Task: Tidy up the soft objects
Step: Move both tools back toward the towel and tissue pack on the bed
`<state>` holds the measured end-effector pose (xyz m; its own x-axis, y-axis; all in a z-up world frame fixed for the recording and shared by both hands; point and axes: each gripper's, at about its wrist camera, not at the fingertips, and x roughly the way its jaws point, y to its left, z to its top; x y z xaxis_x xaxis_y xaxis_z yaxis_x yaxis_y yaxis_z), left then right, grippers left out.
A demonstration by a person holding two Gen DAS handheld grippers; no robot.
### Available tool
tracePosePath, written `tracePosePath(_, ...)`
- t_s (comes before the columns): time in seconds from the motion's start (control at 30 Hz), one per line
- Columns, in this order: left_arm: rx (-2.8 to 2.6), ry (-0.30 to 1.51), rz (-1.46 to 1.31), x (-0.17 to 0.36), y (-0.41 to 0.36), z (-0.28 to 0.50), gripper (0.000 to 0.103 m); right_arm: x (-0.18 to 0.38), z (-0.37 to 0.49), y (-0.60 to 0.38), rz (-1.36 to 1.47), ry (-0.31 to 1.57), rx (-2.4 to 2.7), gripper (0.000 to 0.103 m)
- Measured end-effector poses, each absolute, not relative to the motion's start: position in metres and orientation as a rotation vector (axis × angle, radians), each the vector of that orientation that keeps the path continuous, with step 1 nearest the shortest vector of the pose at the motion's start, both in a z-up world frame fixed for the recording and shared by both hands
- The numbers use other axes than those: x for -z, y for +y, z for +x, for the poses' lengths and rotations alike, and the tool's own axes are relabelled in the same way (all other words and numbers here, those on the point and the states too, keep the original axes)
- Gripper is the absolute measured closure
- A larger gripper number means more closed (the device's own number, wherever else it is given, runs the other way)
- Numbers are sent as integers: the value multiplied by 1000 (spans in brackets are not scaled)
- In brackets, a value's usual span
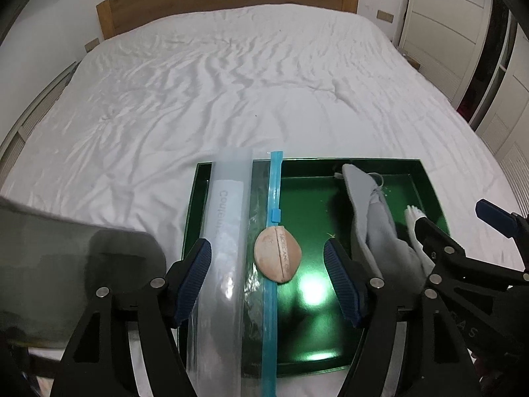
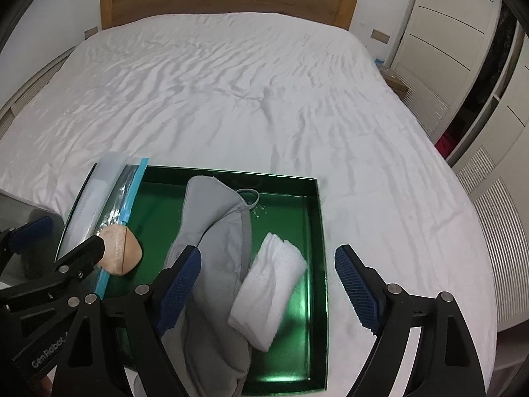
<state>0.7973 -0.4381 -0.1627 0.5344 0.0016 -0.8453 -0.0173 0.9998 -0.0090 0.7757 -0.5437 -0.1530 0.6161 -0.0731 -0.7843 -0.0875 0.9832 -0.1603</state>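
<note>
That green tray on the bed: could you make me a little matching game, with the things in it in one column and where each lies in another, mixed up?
Things:
1. clear zip bag
2. beige pad
3. grey cloth piece
4. white folded cloth

Places in the green tray:
a. along the middle, running front to back
b. by the right wall
c. along the left side, sticking out past the far rim
d. on the blue zip strip

Pairs: 1-c, 2-d, 3-a, 4-b
</note>
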Motion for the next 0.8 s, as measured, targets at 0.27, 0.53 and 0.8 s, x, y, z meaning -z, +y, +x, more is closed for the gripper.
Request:
tracePosePath(0.27, 33, 963, -108, 138, -435, 751, 38, 130, 720, -549, -182, 885, 21, 19)
tracePosePath(0.53, 117, 902, -170, 90, -414, 670, 36, 101, 624, -538, -172, 851, 31, 17)
tracePosePath(0.8, 158, 914, -183, 60, -350, 581, 36, 61, 517, -490, -167, 822, 25, 17)
